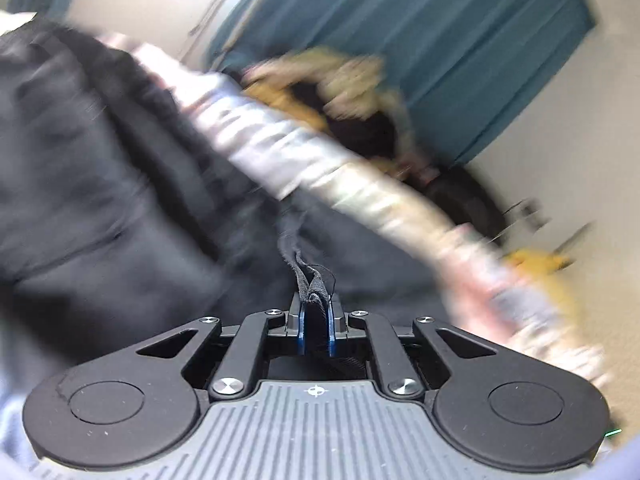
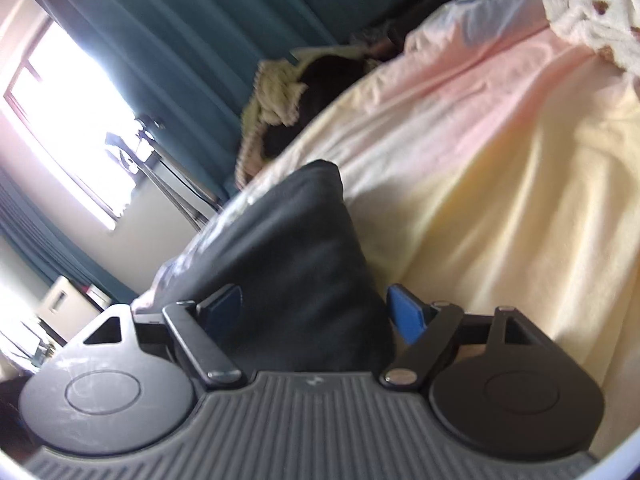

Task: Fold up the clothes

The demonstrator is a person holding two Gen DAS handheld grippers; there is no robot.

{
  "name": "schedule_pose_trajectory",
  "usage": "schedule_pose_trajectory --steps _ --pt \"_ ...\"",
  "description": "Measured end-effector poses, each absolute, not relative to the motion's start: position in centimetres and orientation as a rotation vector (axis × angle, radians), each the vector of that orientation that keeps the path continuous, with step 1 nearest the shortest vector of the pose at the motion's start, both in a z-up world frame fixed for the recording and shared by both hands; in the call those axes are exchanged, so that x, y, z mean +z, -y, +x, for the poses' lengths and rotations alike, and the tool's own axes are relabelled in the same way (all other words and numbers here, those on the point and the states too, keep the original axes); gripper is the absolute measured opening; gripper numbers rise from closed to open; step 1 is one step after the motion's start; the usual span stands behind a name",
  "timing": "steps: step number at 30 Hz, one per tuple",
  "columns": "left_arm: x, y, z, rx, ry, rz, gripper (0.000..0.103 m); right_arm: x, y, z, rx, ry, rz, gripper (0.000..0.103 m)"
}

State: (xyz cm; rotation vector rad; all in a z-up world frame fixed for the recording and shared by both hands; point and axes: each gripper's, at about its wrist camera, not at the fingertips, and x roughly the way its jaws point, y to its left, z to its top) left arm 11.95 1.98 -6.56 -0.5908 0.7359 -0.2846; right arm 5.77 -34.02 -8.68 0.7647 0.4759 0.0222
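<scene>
A black garment (image 1: 100, 152) fills the left of the blurred left wrist view. My left gripper (image 1: 316, 312) is shut on a frayed hem edge of it, pinched between the blue pads (image 1: 301, 326). In the right wrist view a folded corner of the black garment (image 2: 292, 248) lies on the bed, standing between the spread blue pads (image 2: 406, 312) of my right gripper (image 2: 316, 304). That gripper is open around the cloth, and its pads look apart from it.
A pink and pale yellow bedsheet (image 2: 500, 160) covers the bed. A fluffy white spotted cloth (image 2: 592, 12) lies at the far right. A cream and black heap (image 2: 280, 96) sits beyond the bed edge, by teal curtains (image 2: 180, 40) and a bright window (image 2: 68, 112).
</scene>
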Motion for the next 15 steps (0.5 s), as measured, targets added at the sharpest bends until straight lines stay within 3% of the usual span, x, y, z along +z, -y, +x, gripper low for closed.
schedule_pose_trajectory --steps 7,12,15 --pt "-9.5 -2.1 11.9 -0.230 -0.846 -0.510 0.012 -10.4 32.9 6.3 0.041 -0.599 0.700 0.084" --pt "-9.6 -2.5 11.8 -0.229 -0.840 -0.503 0.013 -8.4 33.1 5.5 0.203 -0.458 0.827 0.080" --pt "-9.6 -2.4 11.4 -0.233 -0.835 -0.493 0.013 -7.3 32.5 5.8 0.316 -0.355 0.845 0.087"
